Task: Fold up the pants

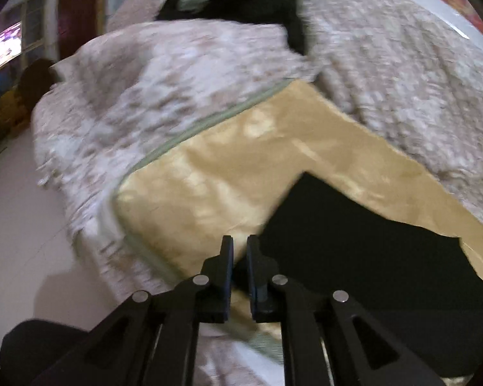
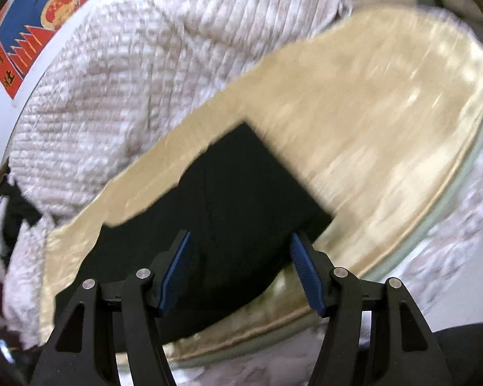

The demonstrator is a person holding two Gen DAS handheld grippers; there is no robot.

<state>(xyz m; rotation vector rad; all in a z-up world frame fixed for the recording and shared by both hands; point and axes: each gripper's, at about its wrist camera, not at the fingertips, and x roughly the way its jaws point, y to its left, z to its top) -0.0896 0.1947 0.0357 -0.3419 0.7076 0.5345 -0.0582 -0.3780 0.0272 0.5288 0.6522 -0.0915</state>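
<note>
The black pants (image 2: pixel 228 212) lie as a flat rectangle at lower centre, seemingly mostly folded (edges blurred). The left gripper (image 1: pixel 240 246) is nearly pressed together, empty; the right gripper (image 2: pixel 238 241) is spread.

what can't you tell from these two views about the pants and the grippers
- Left wrist view: black pants run off the lower right edge, so their full shape is unknown.
- Left gripper: jaws nearly closed; pinched cloth can't be confirmed.
- Right wrist view: motion blur hides creases on the tan satin sheet.
</note>
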